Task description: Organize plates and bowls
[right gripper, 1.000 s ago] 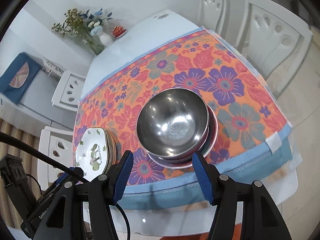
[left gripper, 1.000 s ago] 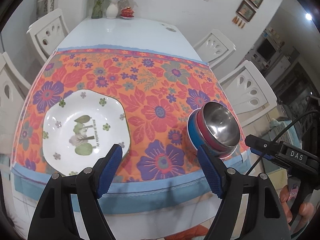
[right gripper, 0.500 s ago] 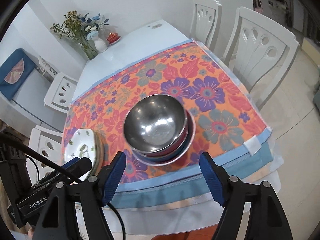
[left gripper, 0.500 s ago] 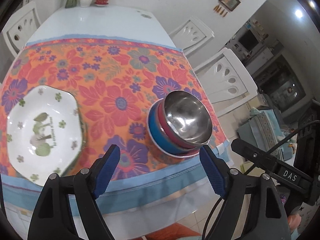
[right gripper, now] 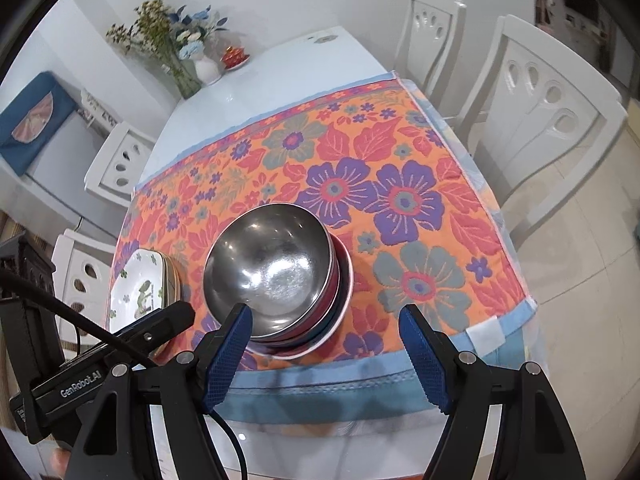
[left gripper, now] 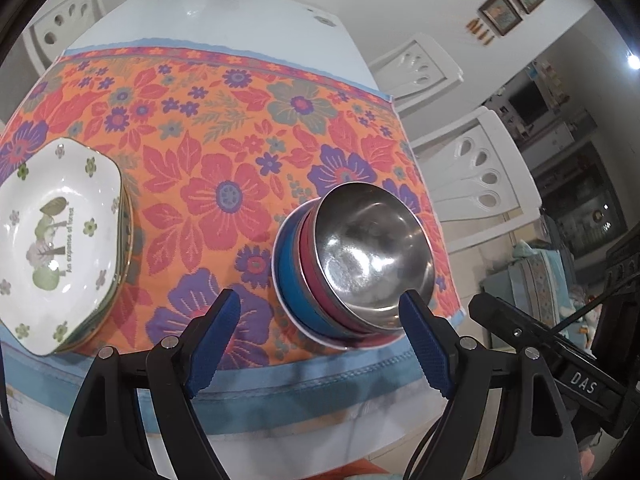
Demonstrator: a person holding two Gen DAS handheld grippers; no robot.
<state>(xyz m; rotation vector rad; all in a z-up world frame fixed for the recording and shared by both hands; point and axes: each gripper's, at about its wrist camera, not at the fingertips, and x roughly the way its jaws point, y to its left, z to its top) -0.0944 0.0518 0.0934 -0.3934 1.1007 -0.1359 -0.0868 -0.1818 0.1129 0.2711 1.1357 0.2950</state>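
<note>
A stack of bowls [left gripper: 352,268], steel on top of red and blue ones on a white one, stands near the front edge of the floral cloth; it also shows in the right wrist view [right gripper: 276,272]. A stack of white plates with a tree print [left gripper: 56,240] lies at the left; it also shows in the right wrist view [right gripper: 140,296]. My left gripper [left gripper: 320,312] is open and empty above the table's front edge, just short of the bowls. My right gripper [right gripper: 324,324] is open and empty, just short of the bowl stack.
The orange floral cloth [left gripper: 224,128] covers the near half of a white table [left gripper: 208,12]. A vase with flowers [right gripper: 188,52] and a small red dish [right gripper: 234,56] stand at the far end. White chairs [right gripper: 548,92] line both sides.
Both grippers have drawn a little nearer to the table after pulling back. The left view has swung right, from the plates toward the bowls. Bowls and plates have not moved.
</note>
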